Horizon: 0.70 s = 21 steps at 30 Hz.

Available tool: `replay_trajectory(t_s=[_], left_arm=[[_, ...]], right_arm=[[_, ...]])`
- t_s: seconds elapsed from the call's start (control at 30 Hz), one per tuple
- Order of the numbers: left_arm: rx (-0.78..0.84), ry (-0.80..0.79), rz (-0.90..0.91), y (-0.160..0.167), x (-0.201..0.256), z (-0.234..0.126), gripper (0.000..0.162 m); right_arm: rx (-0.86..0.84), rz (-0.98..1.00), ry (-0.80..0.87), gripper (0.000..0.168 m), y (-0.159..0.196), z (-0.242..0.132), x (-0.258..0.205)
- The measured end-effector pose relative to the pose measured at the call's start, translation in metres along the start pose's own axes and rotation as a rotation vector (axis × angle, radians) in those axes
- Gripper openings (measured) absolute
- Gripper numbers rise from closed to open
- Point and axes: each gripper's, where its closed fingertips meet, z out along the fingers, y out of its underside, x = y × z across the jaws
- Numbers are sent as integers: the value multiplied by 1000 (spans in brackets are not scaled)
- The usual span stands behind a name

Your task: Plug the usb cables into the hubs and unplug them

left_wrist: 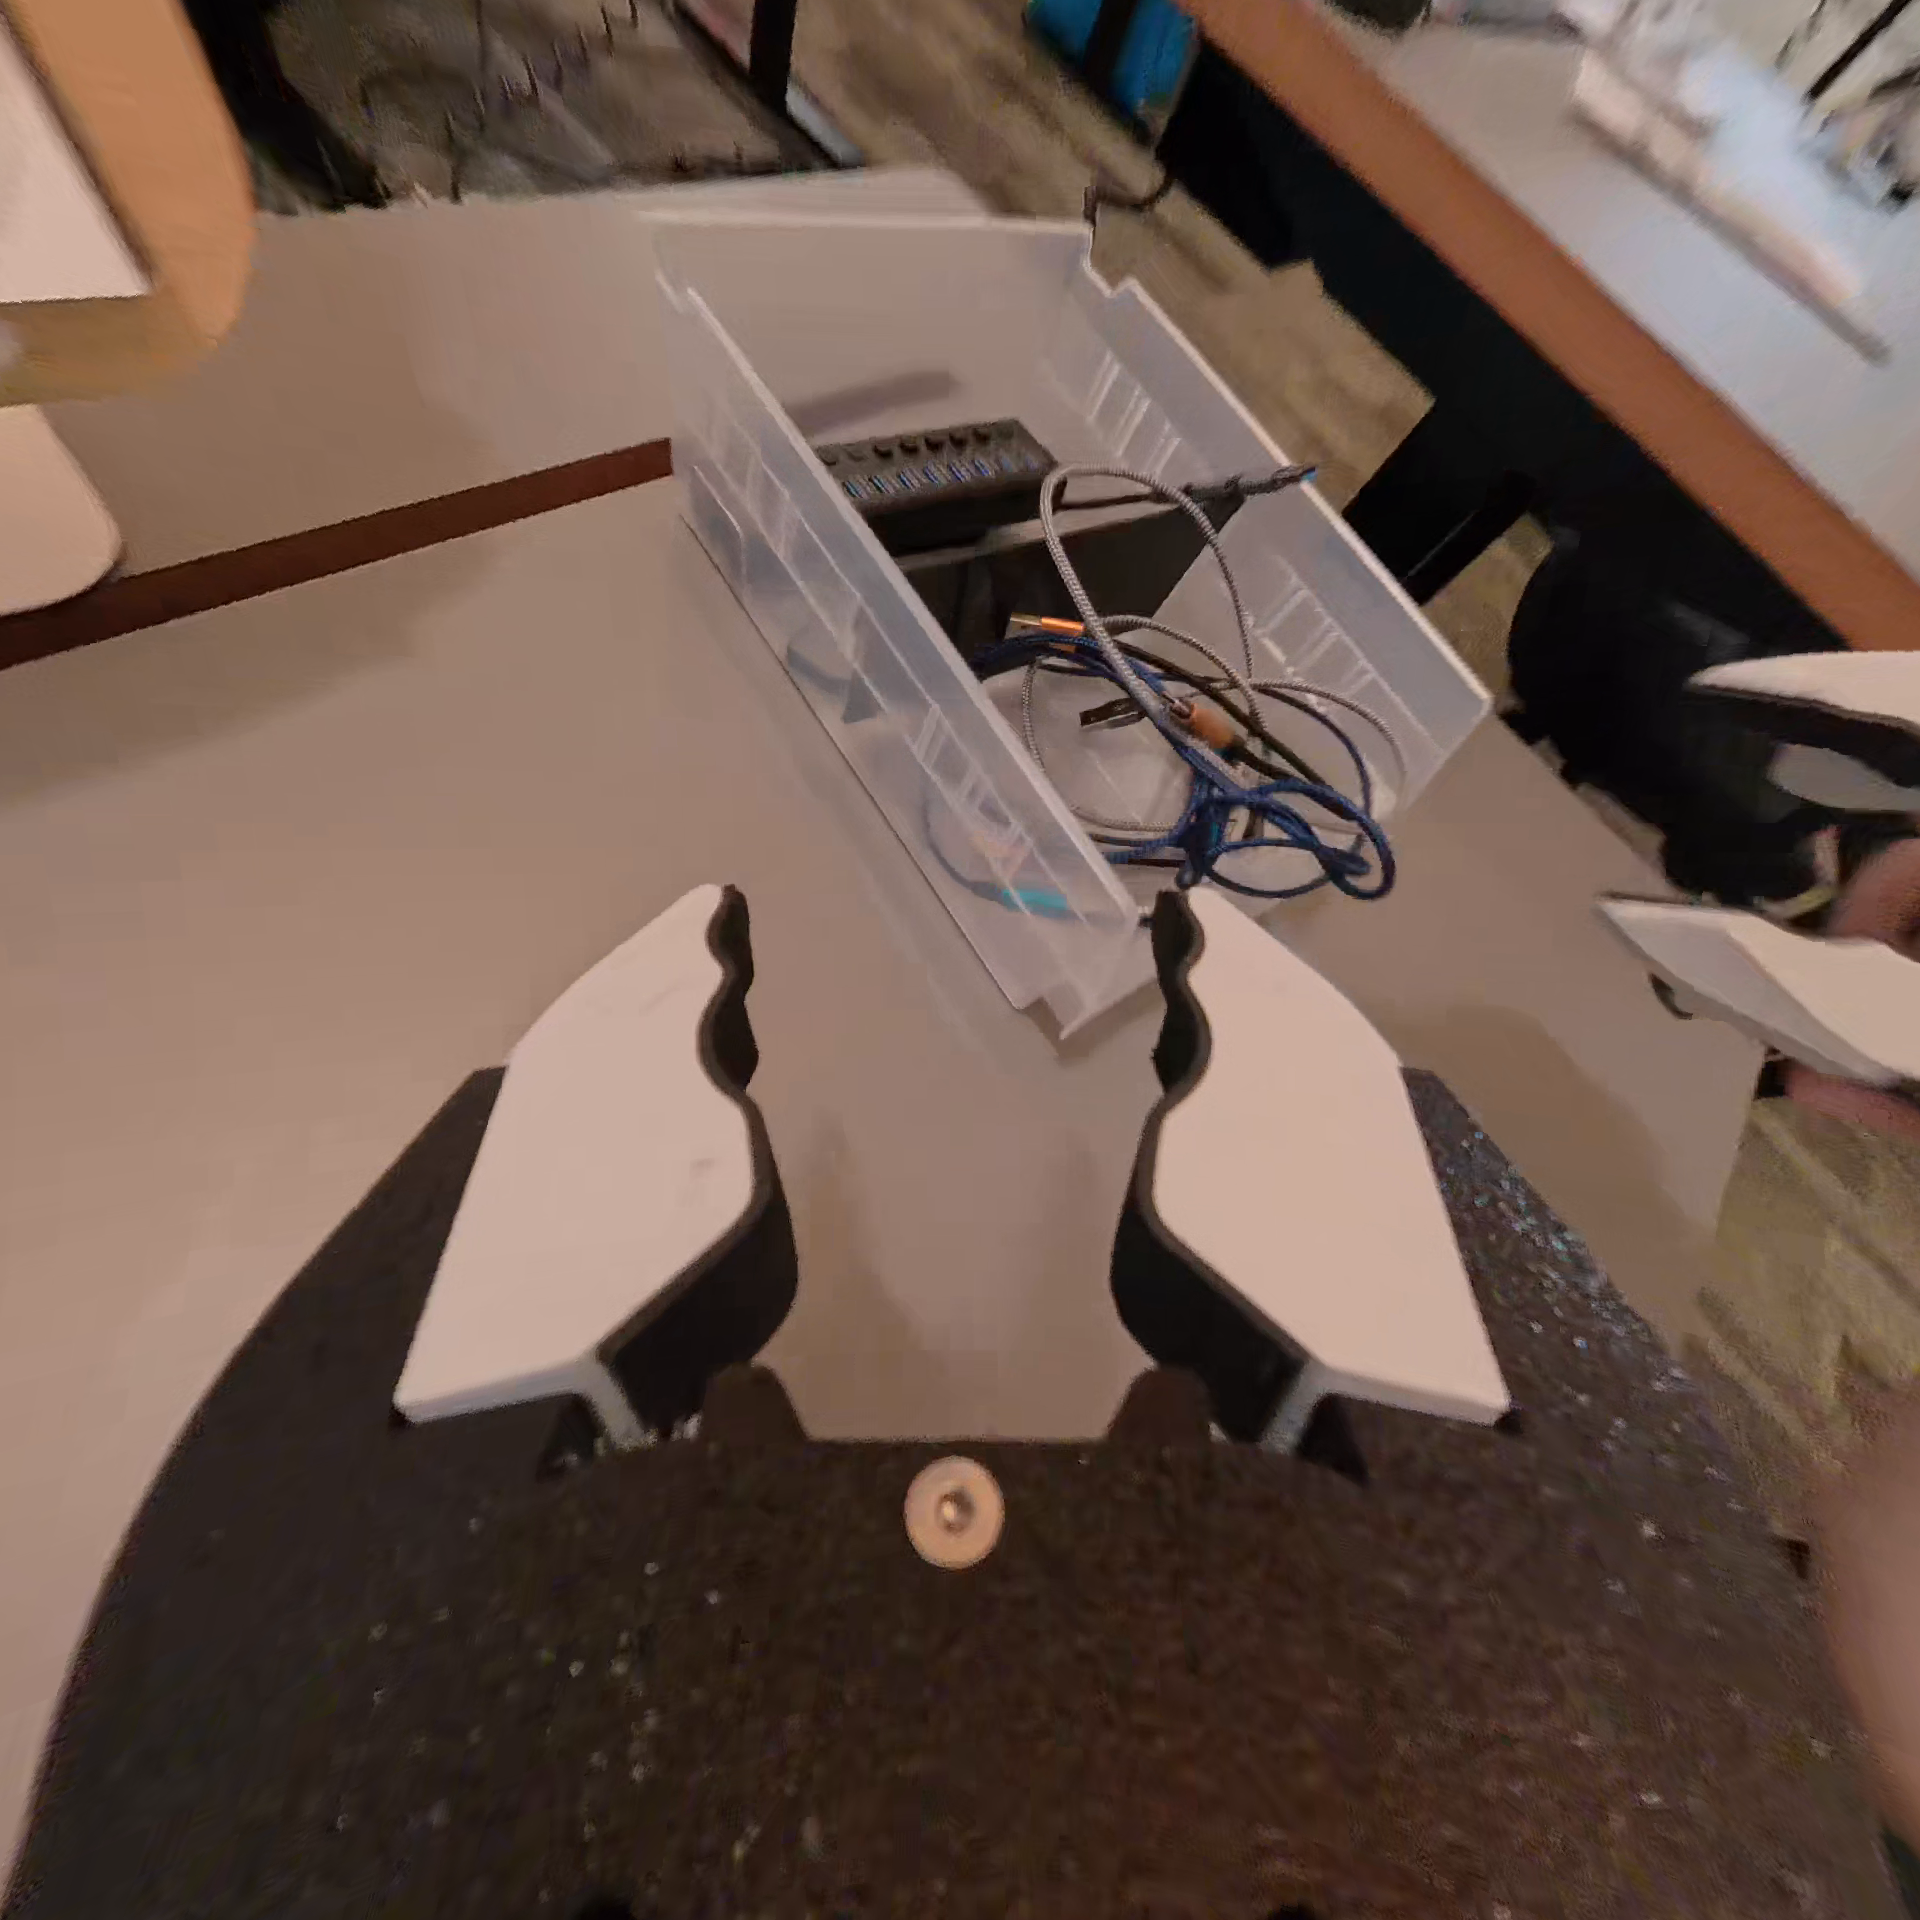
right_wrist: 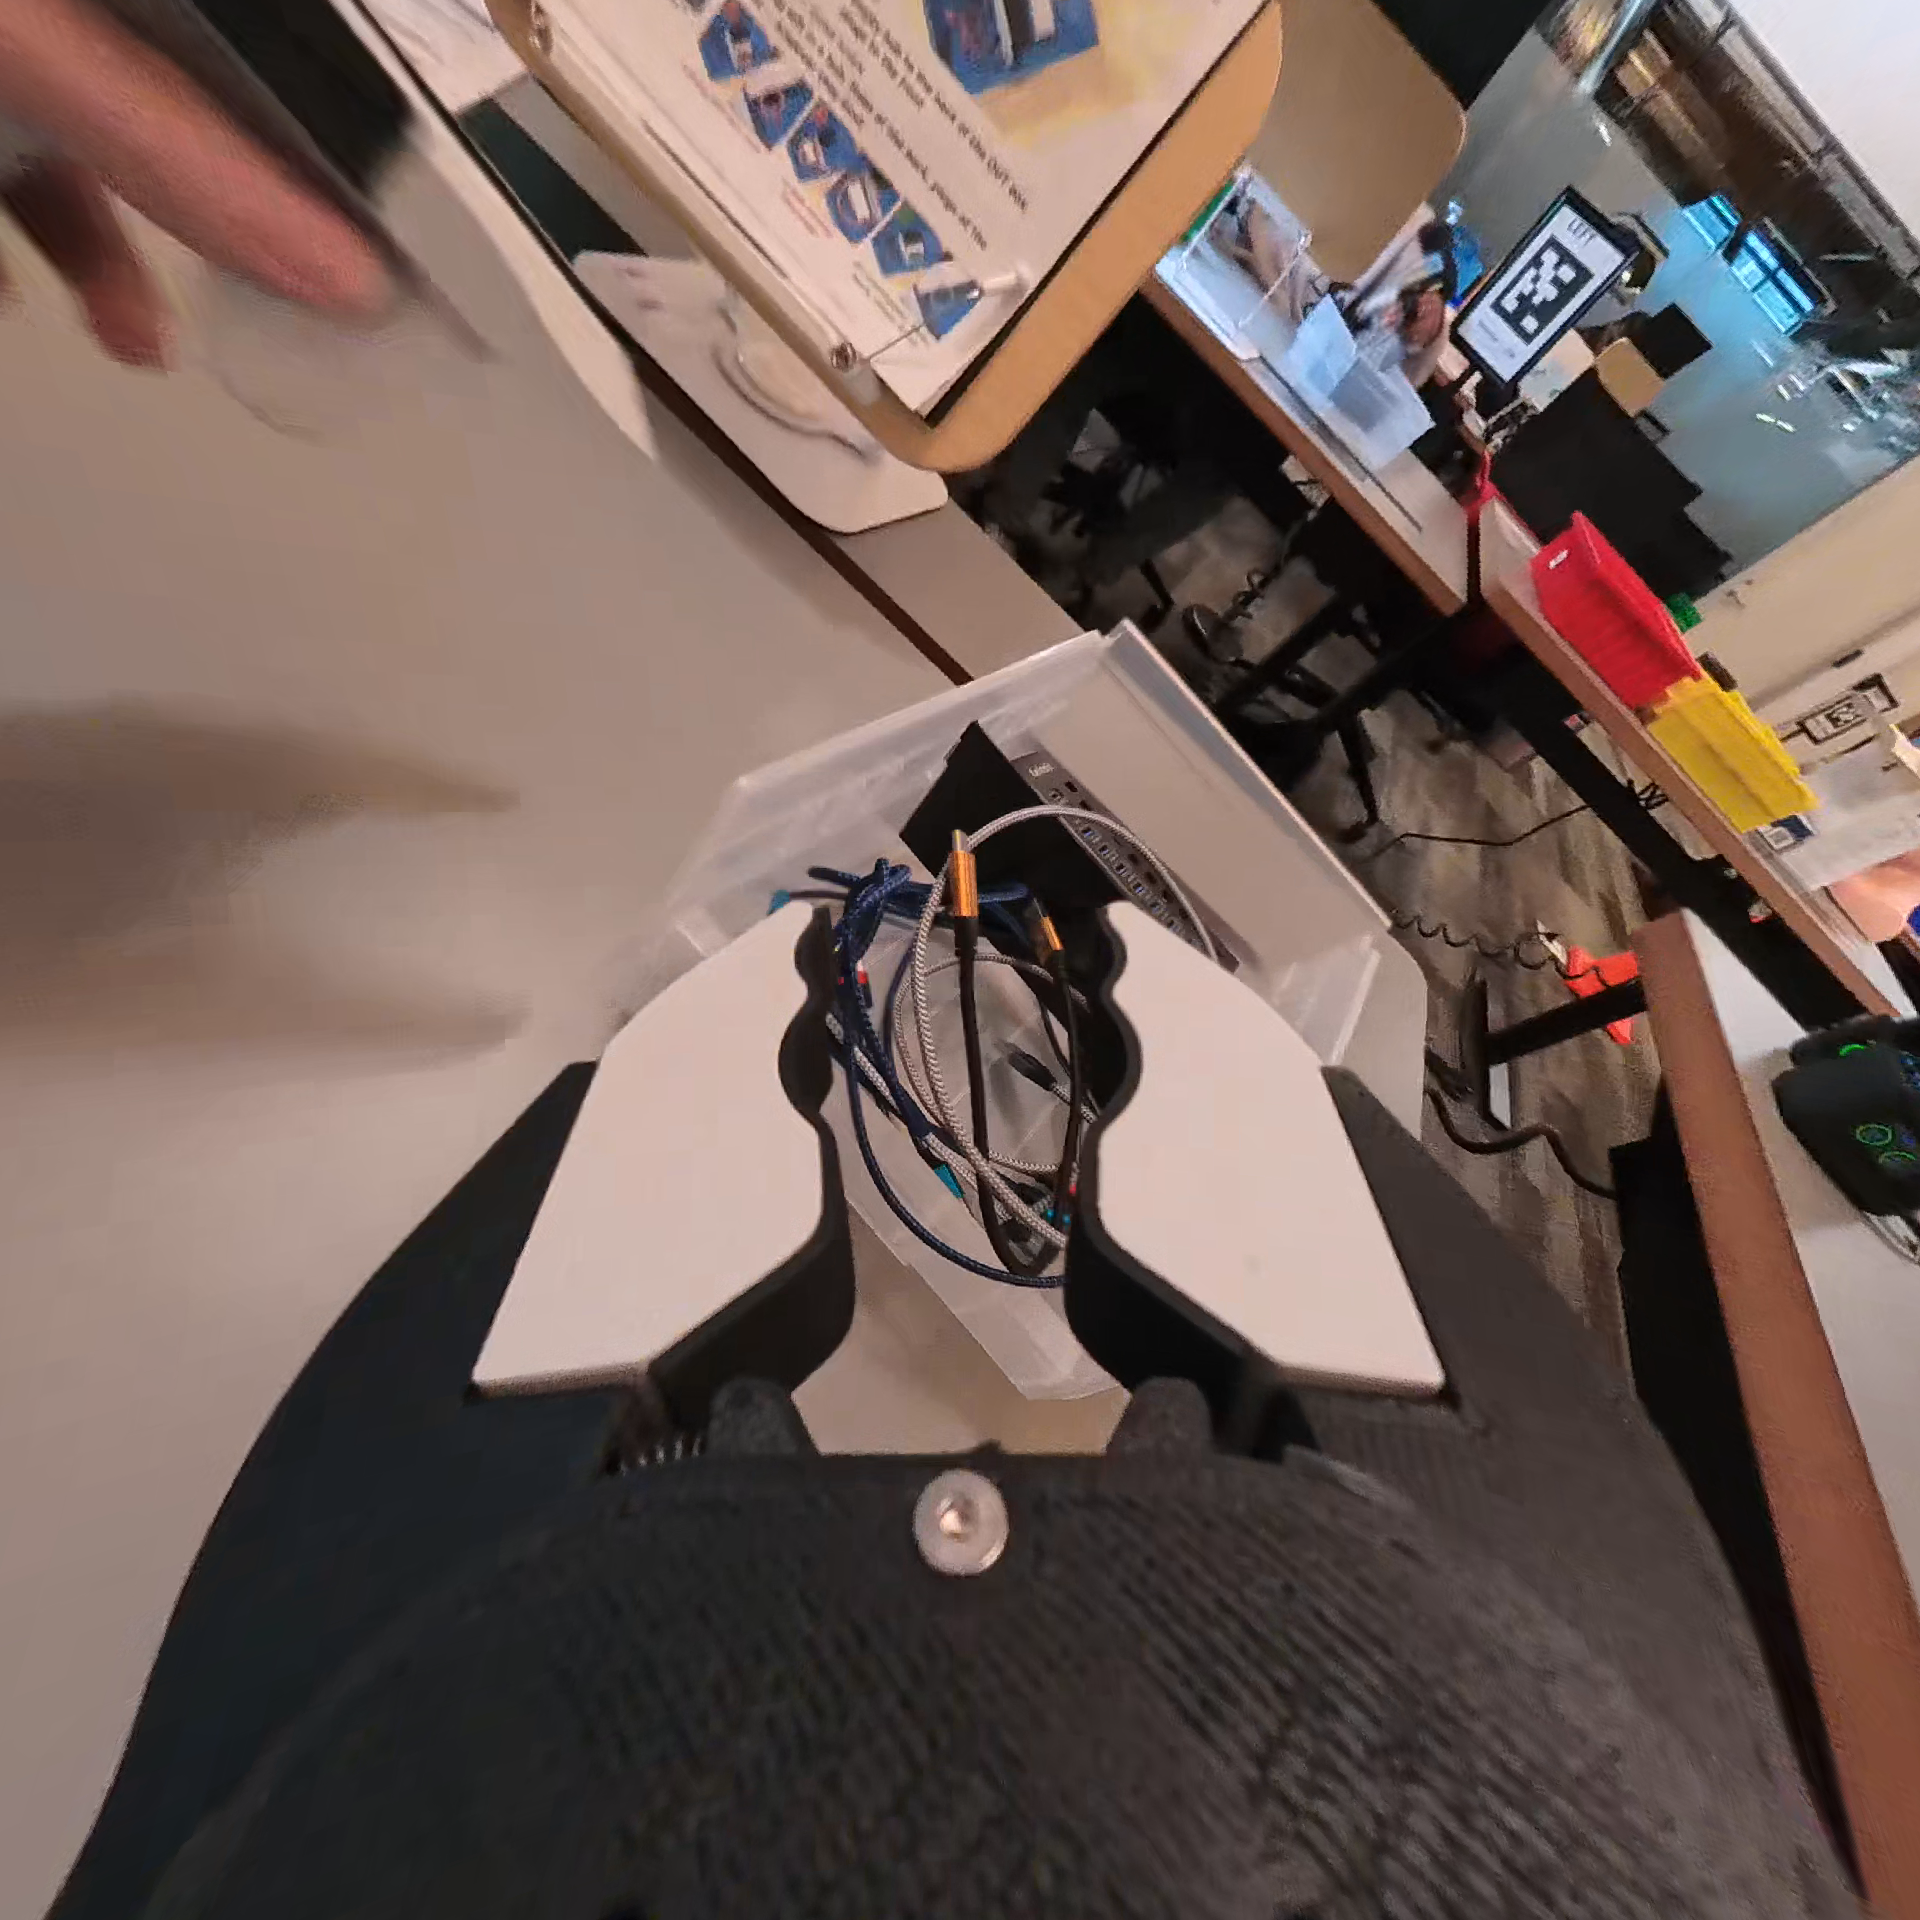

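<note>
A clear plastic bin [left_wrist: 831, 582] stands on the pale table. It holds a black USB hub [left_wrist: 935, 468] at its far end and a tangle of blue cable [left_wrist: 1299, 831], grey braided cable [left_wrist: 1122, 499] and an orange-tipped plug [left_wrist: 1049, 627]. My left gripper [left_wrist: 951, 914] is open and empty, just short of the bin's near corner. My right gripper [right_wrist: 964, 920] is open and empty, held over the bin [right_wrist: 1195, 769], with the cables [right_wrist: 935, 1039] and a gold plug [right_wrist: 961, 878] seen between its fingers. A grey hub [right_wrist: 1122, 852] lies beyond. The right gripper also shows at the right edge of the left wrist view [left_wrist: 1787, 831].
A wooden board with a printed sheet [right_wrist: 883, 156] stands on a white base [right_wrist: 831, 457] at the table's back. A blurred hand [right_wrist: 156, 187] is at upper left. The table edge runs just right of the bin. Red [right_wrist: 1610, 613] and yellow [right_wrist: 1725, 748] bins sit on a far table.
</note>
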Motion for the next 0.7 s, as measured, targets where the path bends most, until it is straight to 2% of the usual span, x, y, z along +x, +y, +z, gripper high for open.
replay_trajectory(t_s=[0.23,0.4,0.43,0.5,0.6,0.7], left_arm=[[-250,-74,28,-5,12,105,75],[-461,-188,115,31,-8,151,71],[-503,-170,137,40,-8,155,46],[-522,-232,182,47,-22,154,30],[-524,-183,184,56,-27,135,27],[-539,-122,240,83,-33,89,27]], right_arm=[[-17,-3,86,47,7,-10,22],[-10,8,73,47,10,-10,22],[-8,5,69,47,10,-10,21],[-8,-7,56,47,10,-9,18],[-25,-49,53,47,9,-8,14],[-28,-91,51,47,6,-10,11]])
